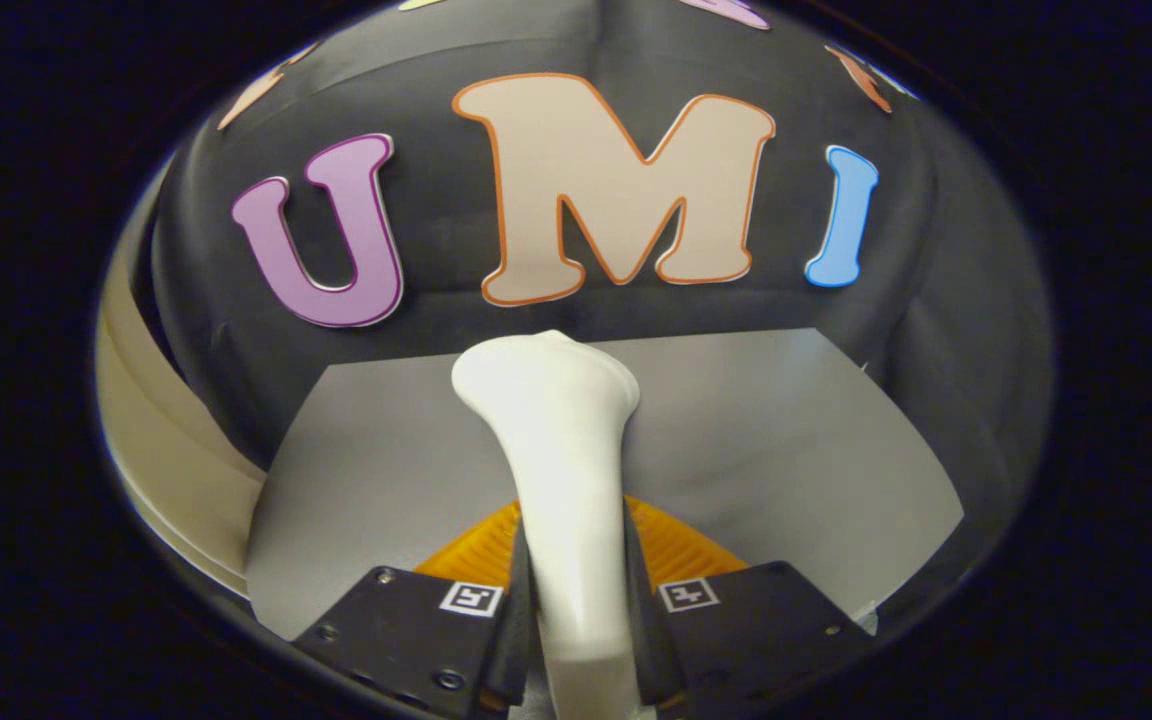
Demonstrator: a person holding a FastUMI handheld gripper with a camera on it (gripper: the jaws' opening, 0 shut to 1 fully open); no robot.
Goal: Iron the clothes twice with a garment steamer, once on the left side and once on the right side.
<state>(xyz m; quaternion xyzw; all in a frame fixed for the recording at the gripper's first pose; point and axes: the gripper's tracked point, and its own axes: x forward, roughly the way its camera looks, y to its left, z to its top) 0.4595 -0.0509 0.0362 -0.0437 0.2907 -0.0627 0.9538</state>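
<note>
While the gripper (576, 600) is clamping the steamer (561, 450) by its handle, both fingers are pressing on the neck from either side, so the grip is reading as closed on it. The steamer is running straight out along the fingers, with its flared head sitting beyond them over the table (786, 430).

An orange ribbed piece (681, 545) is showing just under the handle, right ahead of the fingers. I cannot tell whether that is the clothes or something else, so garment position is unconfirmed from here. My guess is we're either carrying the steamer in or sitting between passes; neither side is looking clearly done.

Risks as I'm judging them:
- The handle is smooth and tapering, and the fingers are gripping low on it. The long head is acting as a lever, so a fast sweep could be twisting it in the pads or letting it slide out.
- The head is hiding what's below it, so contact with the fabric is hard to gauge; pressing too hard could bunch or drag the cloth.
- Drifting off line could mean one side getting two passes and the other none.
</note>
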